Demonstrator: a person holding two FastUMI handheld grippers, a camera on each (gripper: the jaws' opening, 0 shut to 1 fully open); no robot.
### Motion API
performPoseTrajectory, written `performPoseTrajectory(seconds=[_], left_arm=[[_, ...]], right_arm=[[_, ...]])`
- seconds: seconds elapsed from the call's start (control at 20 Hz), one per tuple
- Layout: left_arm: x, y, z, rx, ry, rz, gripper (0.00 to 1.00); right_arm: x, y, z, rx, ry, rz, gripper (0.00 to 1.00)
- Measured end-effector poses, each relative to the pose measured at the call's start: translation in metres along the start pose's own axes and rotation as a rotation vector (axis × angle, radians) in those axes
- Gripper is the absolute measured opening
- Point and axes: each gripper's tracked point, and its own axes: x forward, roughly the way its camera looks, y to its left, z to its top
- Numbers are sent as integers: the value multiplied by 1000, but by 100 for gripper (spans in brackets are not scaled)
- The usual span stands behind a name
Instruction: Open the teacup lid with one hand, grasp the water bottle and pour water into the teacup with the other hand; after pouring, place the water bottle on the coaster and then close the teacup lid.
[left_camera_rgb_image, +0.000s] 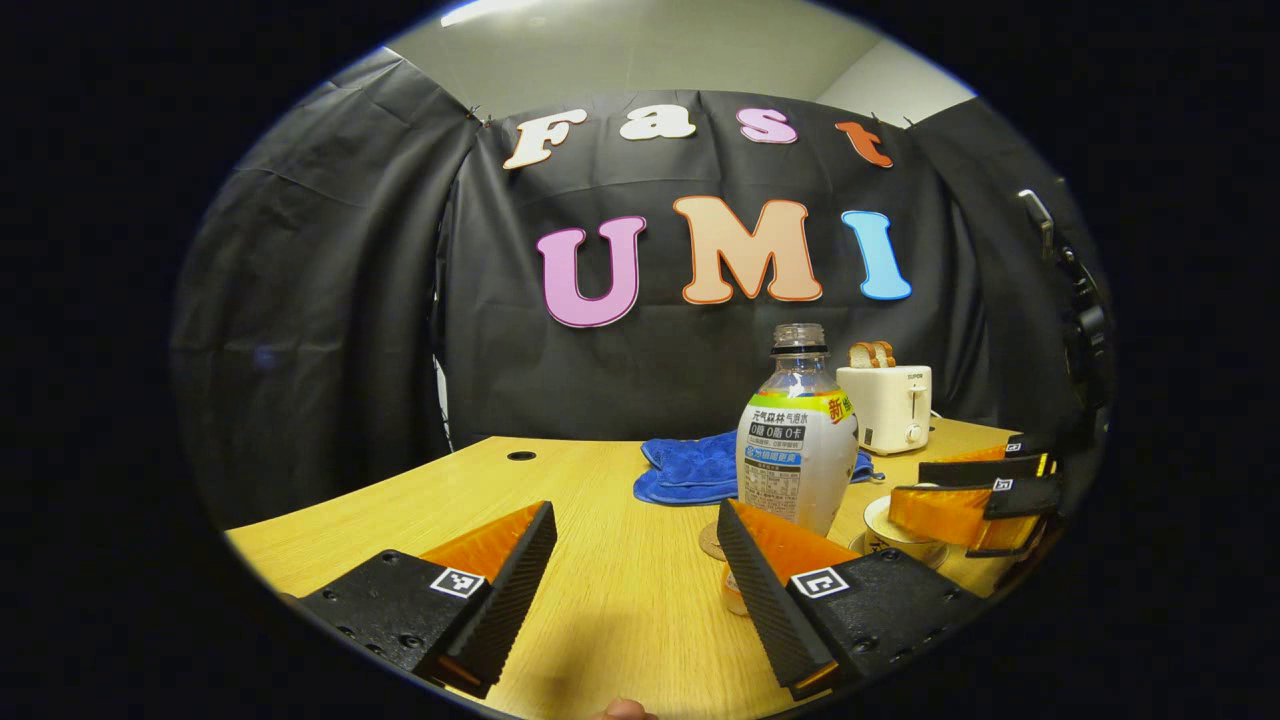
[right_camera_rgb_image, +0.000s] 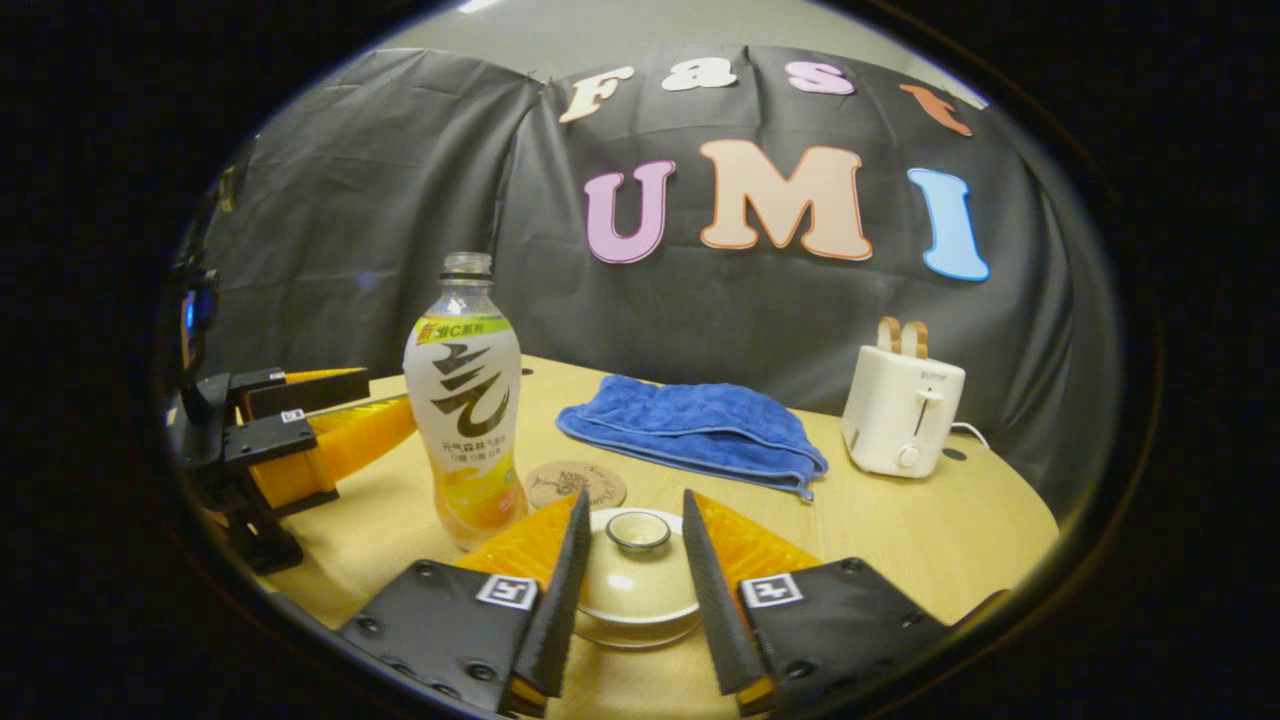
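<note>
The water bottle (left_camera_rgb_image: 797, 450) stands upright and uncapped on the wooden table, just ahead and right of my left gripper (left_camera_rgb_image: 635, 515), which is open with nothing between its fingers. The right gripper view has the same bottle (right_camera_rgb_image: 465, 400) with the left gripper (right_camera_rgb_image: 385, 395) beside it on the left, apart from it. My right gripper (right_camera_rgb_image: 636, 500) is open, its fingers straddling the cream teacup lid (right_camera_rgb_image: 637, 575), wider than the knob. The lid sits on the teacup (left_camera_rgb_image: 905, 530). A round brown coaster (right_camera_rgb_image: 575, 485) lies between bottle and cup.
A folded blue towel (right_camera_rgb_image: 700, 425) lies behind the coaster. A white toaster (right_camera_rgb_image: 900, 410) with bread slices stands at the back right. The table (left_camera_rgb_image: 600, 590) has a cable hole (left_camera_rgb_image: 520, 455) far left.
</note>
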Motion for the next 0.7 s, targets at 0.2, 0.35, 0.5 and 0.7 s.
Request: performPoseTrajectory(seconds=[0.2,0.35,0.5,0.7], left_arm=[[0,0,-1,0,2,2,95],[0,1,-1,0,2,9,95],[-1,-3,1,-1,-2,-14,95],[-7,-7,1,-3,2,-42,95]], right_arm=[[6,0,-3,16,6,8,37],[4,1,-1,19,5,9,32],[4,-1,1,40,-7,14,32],[-2,-5,15,41,-48,10,32]])
